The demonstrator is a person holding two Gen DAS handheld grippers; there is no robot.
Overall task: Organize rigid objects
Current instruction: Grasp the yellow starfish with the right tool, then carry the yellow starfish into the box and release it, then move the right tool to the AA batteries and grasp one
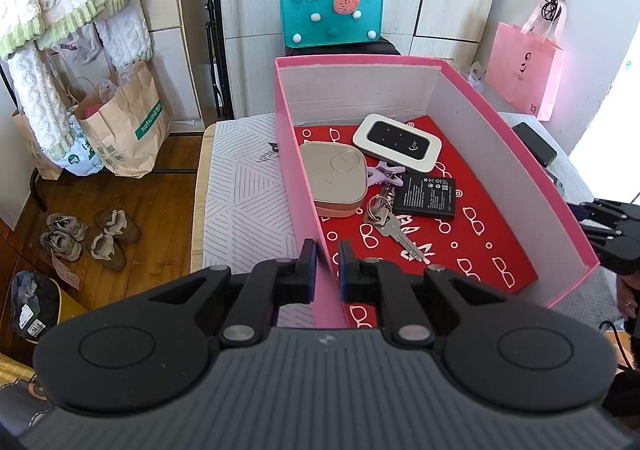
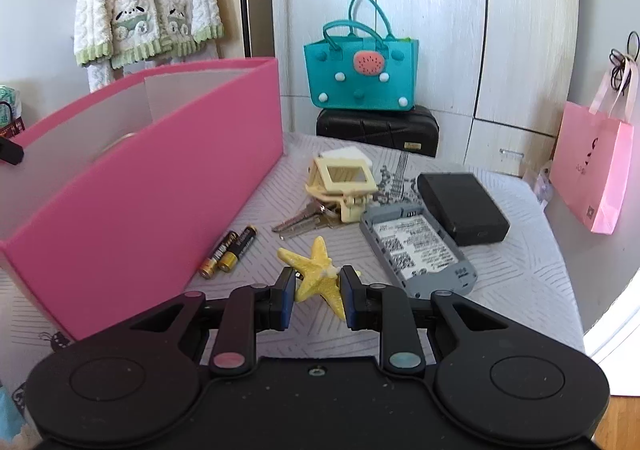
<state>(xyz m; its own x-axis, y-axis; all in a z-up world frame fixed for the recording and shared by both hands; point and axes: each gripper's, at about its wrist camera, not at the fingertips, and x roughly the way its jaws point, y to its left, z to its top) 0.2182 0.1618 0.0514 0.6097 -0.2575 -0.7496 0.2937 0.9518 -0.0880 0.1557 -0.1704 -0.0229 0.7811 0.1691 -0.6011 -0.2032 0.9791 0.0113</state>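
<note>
Right gripper low in frame, jaws clenched on yellow starfish; I grab it to move it into pink box at left. Left gripper pinches box wall, keeping box steady. Batteries, keys wait on bed.

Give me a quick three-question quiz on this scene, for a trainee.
1. True or false: the batteries lie outside the box.
2. What do the right tongs grip? A keys, B starfish, C router.
3. Fill in: the left tongs pinch the box's ____.
Key: 1 true; 2 B; 3 wall.
</note>
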